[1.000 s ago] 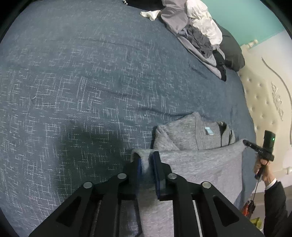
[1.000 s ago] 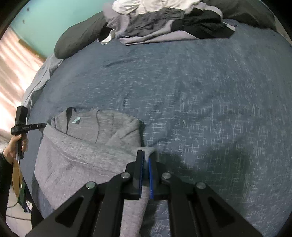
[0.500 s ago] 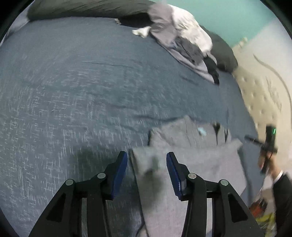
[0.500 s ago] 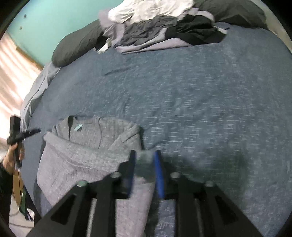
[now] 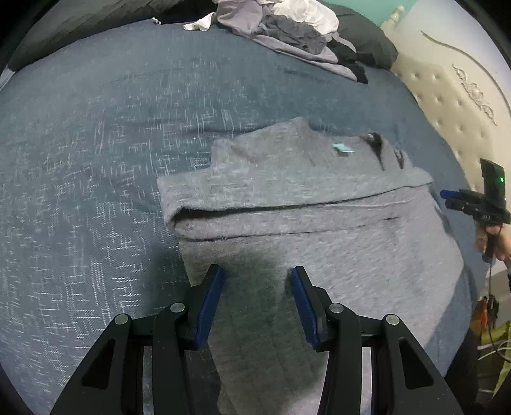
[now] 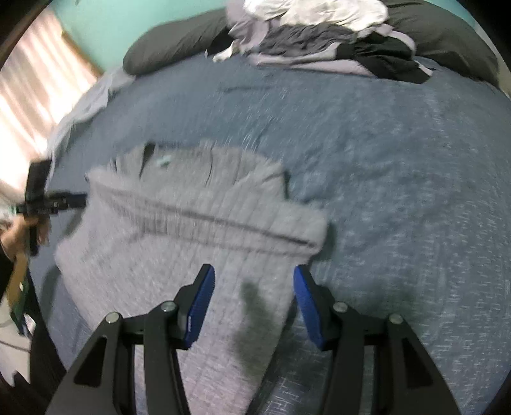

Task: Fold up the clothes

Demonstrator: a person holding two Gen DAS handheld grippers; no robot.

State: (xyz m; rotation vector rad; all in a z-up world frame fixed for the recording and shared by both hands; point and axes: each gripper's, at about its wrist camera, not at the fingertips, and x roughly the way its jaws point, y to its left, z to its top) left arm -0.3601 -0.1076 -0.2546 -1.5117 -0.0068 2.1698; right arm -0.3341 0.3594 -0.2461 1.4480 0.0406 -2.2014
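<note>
Both grippers are standing open over the sweater, nothing between the pads. Left gripper (image 5: 257,277) is hovering above the grey sweater (image 5: 303,217), jaws apart, having just been opening; its blue pads (image 5: 209,300) are clear of the fabric. Right gripper (image 6: 254,276) is doing the same at the sweater's (image 6: 191,230) other side, jaws having just been widening, pads empty; that view is motion-blurred. Sweater is lying flat on the dark blue bedspread (image 5: 95,159), lower part folded up over the body, collar and pale label (image 5: 342,149) facing away from the grippers. Pile of unfolded clothes (image 5: 293,28) is sitting well apart at the far end of the bed, against dark pillows (image 6: 169,48). Cream tufted headboard (image 5: 447,105) is showing at the left view's right edge.
</note>
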